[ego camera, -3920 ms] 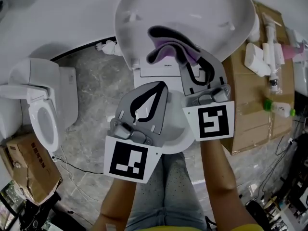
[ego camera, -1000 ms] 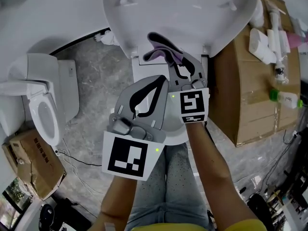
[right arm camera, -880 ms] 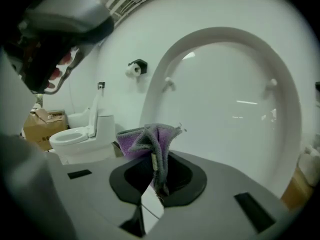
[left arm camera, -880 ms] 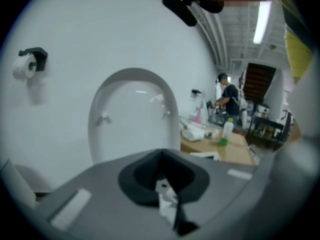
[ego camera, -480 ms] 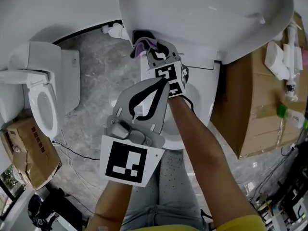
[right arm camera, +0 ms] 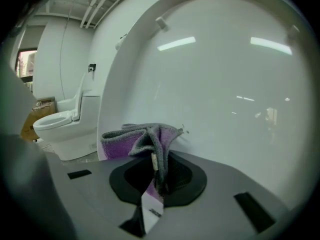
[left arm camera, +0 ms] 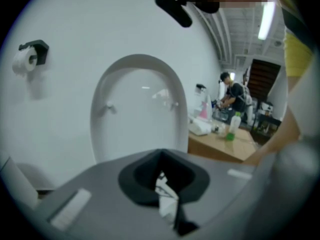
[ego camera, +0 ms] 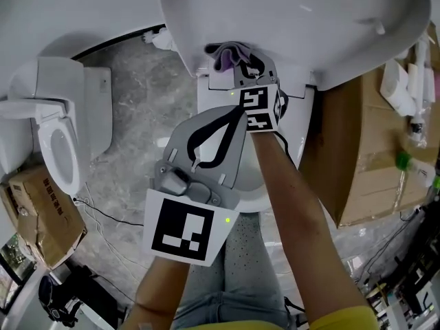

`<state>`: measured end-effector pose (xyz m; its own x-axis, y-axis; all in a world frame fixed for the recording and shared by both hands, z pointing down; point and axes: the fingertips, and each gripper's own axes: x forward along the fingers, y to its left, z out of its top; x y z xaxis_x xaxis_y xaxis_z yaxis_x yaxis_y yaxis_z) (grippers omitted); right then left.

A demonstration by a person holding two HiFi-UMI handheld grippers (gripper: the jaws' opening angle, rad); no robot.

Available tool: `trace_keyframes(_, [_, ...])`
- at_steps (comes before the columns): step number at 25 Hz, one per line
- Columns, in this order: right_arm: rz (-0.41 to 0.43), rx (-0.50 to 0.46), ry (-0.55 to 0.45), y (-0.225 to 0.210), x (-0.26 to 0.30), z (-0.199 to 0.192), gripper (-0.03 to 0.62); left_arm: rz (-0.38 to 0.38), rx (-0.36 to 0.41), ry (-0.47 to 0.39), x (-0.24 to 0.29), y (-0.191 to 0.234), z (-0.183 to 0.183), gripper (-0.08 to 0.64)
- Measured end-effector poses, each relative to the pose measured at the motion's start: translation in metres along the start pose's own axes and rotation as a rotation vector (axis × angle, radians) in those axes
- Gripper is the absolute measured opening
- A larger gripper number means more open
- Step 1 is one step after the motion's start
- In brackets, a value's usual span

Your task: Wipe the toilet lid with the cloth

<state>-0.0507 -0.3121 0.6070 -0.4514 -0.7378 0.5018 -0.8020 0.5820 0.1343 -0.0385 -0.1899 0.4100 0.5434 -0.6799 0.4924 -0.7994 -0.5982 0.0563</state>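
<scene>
Since earlier my right claw [ego camera: 242,66] dropped lower on the toilet lid [ego camera: 295,19], cloth [ego camera: 223,52] clamped at its tips; left claw [ego camera: 232,117] closed, empty.

Floor [ego camera: 137,81]: grey marbled stone, which ran under me and out to my left.

- Before me, on it stood the white toilet [ego camera: 214,100], its back to the far wall.
- Left of that and apart stood a second white toilet [ego camera: 62,136].
- Near left sat a brown cardboard box [ego camera: 41,218]; thin dark cables [ego camera: 103,220] trailed over the stone beside it.
- Right, just beside my toilet, lay a large cardboard carton [ego camera: 357,177]. It bore white fittings [ego camera: 395,88] at its far end and a green-capped bottle [ego camera: 405,160] nearer me.
</scene>
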Motion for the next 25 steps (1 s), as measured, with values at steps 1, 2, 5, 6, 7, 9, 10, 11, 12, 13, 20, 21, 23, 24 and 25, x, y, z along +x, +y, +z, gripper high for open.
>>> trace_keyframes(1, [-0.015,-0.006,0.016,-0.010,-0.005,-0.007,0.048,-0.006,-0.001,-0.001,0.003,-0.002,0.001,-0.005])
trace_keyframes(2, [-0.032,-0.009,0.029,-0.020,-0.010,-0.013,0.048,-0.012,-0.001,-0.003,0.007,-0.005,0.002,-0.005])
trace_keyframes(5, [-0.091,0.021,0.033,-0.052,-0.028,-0.022,0.048,-0.026,-0.005,-0.013,0.017,-0.012,0.005,-0.005])
trace_keyframes(6, [-0.114,0.035,0.033,-0.064,-0.033,-0.027,0.048,-0.028,-0.007,-0.013,0.021,-0.014,0.004,-0.005])
trace_keyframes(7, [-0.137,0.047,0.037,-0.075,-0.038,-0.032,0.048,-0.029,-0.007,-0.012,0.025,-0.015,0.002,-0.005])
trace_keyframes(9, [-0.179,0.068,0.053,-0.095,-0.049,-0.044,0.048,-0.032,-0.011,-0.012,0.031,-0.018,-0.001,-0.005])
trace_keyframes(10, [-0.197,0.075,0.062,-0.104,-0.053,-0.048,0.048,-0.033,-0.015,-0.012,0.034,-0.019,-0.002,-0.005])
trace_keyframes(11, [-0.214,0.080,0.069,-0.112,-0.057,-0.052,0.048,-0.035,-0.016,-0.012,0.036,-0.020,-0.003,-0.005])
trace_keyframes(12, [-0.229,0.084,0.076,-0.120,-0.061,-0.056,0.048,-0.037,-0.013,-0.012,0.038,-0.021,-0.004,-0.005])
trace_keyframes(13, [-0.246,0.090,0.083,-0.128,-0.065,-0.060,0.048,-0.041,-0.007,-0.011,0.039,-0.023,-0.004,-0.005])
trace_keyframes(20, [-0.386,0.229,0.124,-0.168,-0.087,-0.083,0.048,-0.066,0.006,-0.015,0.037,-0.037,-0.004,-0.005])
trace_keyframes(21, [-0.399,0.249,0.129,-0.170,-0.089,-0.085,0.048,-0.068,0.007,-0.017,0.035,-0.038,-0.003,-0.005])
trace_keyframes(23, [-0.424,0.302,0.138,-0.173,-0.091,-0.088,0.048,-0.067,0.007,-0.019,0.032,-0.039,-0.003,-0.005])
trace_keyframes(24, [-0.436,0.331,0.143,-0.174,-0.092,-0.090,0.048,-0.066,0.007,-0.020,0.030,-0.039,-0.003,-0.005])
trace_keyframes(25, [-0.447,0.357,0.148,-0.175,-0.094,-0.092,0.048,-0.064,0.006,-0.021,0.027,-0.039,-0.004,-0.005])
